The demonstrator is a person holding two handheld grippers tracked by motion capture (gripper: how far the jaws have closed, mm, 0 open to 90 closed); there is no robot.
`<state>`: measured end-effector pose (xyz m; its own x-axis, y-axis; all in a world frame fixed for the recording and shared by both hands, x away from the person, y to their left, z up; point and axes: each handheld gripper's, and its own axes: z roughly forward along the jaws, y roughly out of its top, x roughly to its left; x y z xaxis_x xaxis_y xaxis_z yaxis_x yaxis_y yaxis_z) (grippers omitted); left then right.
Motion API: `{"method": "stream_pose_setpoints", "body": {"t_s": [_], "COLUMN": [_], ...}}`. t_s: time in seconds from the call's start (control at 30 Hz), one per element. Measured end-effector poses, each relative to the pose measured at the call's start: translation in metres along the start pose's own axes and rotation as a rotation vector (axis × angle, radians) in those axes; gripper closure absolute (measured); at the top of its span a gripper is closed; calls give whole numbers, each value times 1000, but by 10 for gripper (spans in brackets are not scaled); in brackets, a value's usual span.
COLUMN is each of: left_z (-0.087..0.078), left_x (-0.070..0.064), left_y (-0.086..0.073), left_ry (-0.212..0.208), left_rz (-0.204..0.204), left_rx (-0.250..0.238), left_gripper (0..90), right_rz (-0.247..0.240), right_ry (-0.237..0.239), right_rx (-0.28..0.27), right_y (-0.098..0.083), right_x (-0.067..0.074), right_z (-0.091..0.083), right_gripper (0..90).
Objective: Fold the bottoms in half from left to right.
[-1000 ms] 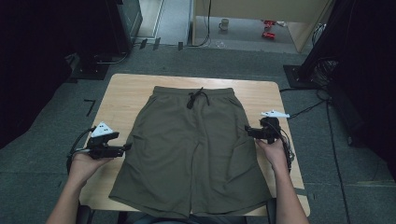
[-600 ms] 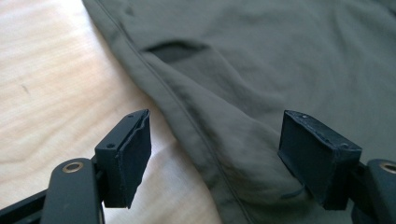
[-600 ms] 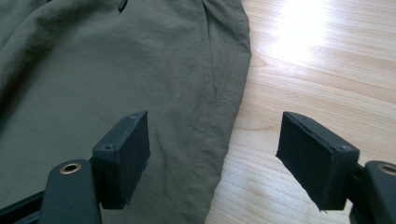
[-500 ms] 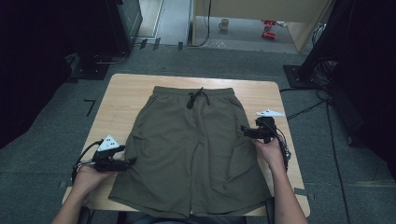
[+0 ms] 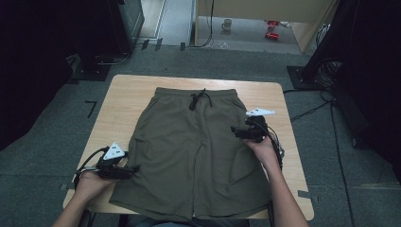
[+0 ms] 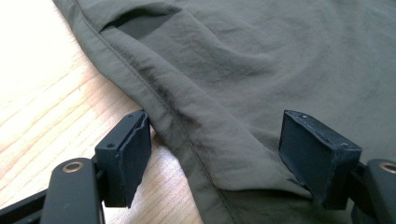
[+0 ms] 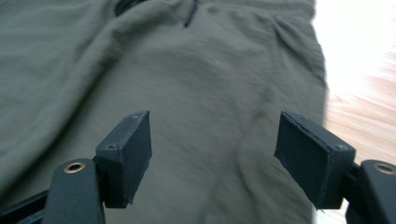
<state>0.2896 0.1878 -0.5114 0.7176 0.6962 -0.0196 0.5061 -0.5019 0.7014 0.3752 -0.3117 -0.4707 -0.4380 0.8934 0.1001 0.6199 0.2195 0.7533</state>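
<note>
Currently, the olive-green shorts (image 5: 194, 151) lie flat on the wooden counter (image 5: 127, 97), waistband toward the far edge with the dark drawstring (image 5: 197, 98) knotted at its middle, leg hems toward you and just reaching the near edge.

Your left gripper (image 5: 134, 169) sits low at the outer side seam of the left leg, close to the hem. In the left gripper view its jaws stand wide apart, released: one jaw rests on bare wood just beside the seam, the other over the fabric, so the seam edge (image 6: 187, 140) runs between them. Nothing is pinched. A pocket opening (image 6: 140, 23) shows farther up the same seam.

Your right gripper (image 5: 235, 130) is over the right side of the shorts, below the waistband and near the outer seam; the grey three-cornered plate (image 5: 259, 112) sits on top of it. In the right gripper view its jaws are also spread wide and hold nothing, with cloth beneath them and the waistband (image 7: 261, 9) ahead. That view is blurred, so you cannot tell whether the jaws touch the fabric.
</note>
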Motion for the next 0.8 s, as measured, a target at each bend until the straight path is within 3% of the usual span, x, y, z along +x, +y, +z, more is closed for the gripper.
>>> {"method": "stream_pose_setpoints", "body": {"t_s": [0.13, 0.17, 0.47, 0.8], "left_z": [0, 1, 1, 1], "left_x": [0, 0, -1, -3], "left_y": [-2, -8, -8, -8], "left_ry": [-1, 4, 7, 24], "left_rz": [1, 11, 10, -6], "left_rx": [-19, -62, -55, -54], "left_gripper": [250, 243, 216, 203], "right_rz": [-3, -5, -47, -84], "right_ry": [21, 42, 92, 107], "right_rx": [1, 5, 38, 40], "right_y": [6, 9, 23, 50], "right_x": [5, 10, 27, 47], "right_z": [4, 7, 22, 38], "right_gripper": [274, 276, 292, 298]}}
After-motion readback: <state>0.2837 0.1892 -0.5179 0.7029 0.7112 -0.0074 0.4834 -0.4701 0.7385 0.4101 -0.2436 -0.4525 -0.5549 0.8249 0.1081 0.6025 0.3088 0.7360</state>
